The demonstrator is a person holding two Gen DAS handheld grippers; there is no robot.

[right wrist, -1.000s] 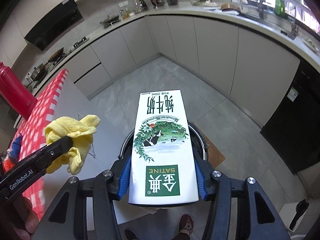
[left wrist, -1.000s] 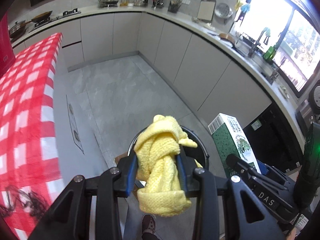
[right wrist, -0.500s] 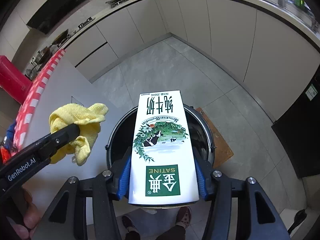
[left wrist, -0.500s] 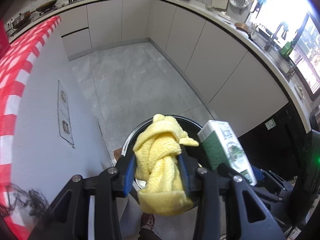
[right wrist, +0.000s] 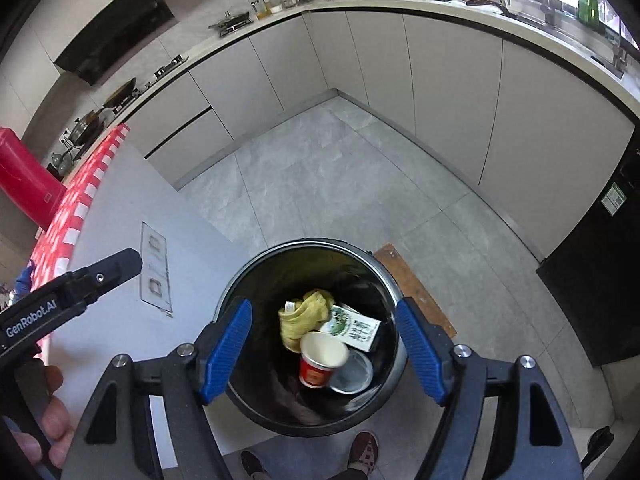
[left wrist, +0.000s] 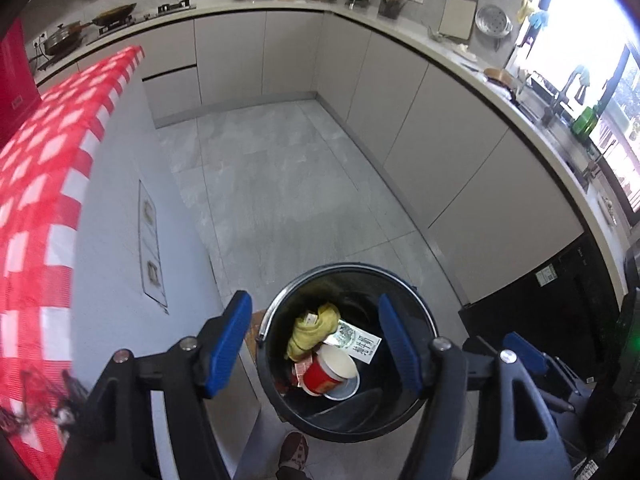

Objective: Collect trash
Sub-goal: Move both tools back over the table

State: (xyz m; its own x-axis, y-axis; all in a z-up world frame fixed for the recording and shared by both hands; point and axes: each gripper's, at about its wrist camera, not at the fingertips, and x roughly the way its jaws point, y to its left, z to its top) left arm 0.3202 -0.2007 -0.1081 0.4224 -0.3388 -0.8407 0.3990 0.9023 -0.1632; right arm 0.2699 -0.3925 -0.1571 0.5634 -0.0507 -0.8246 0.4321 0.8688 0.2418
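Observation:
A black round trash bin (left wrist: pixel 280 308) (right wrist: pixel 240 284) stands on the floor below both grippers. Inside lie a yellow cloth (left wrist: pixel 310 330) (right wrist: pixel 302 316), a green-and-white milk carton (left wrist: pixel 356 342) (right wrist: pixel 352 328) and a red-and-white cup (left wrist: pixel 330 372) (right wrist: pixel 320 360). My left gripper (left wrist: pixel 316 344) is open and empty above the bin. My right gripper (right wrist: pixel 324 344) is open and empty above the bin too. The left gripper's body (right wrist: pixel 72 292) shows at the left of the right wrist view.
A grey island with a red checked cloth (left wrist: pixel 36 200) (right wrist: pixel 76 192) rises at the left. Grey cabinets and a worktop (left wrist: pixel 400 60) run around the room. A wooden board (right wrist: pixel 416 288) lies by the bin. The person's shoes (right wrist: pixel 360 452) are beneath.
Both grippers have opened. The yellow cloth has dropped from the left one and the milk carton from the right one into the bin.

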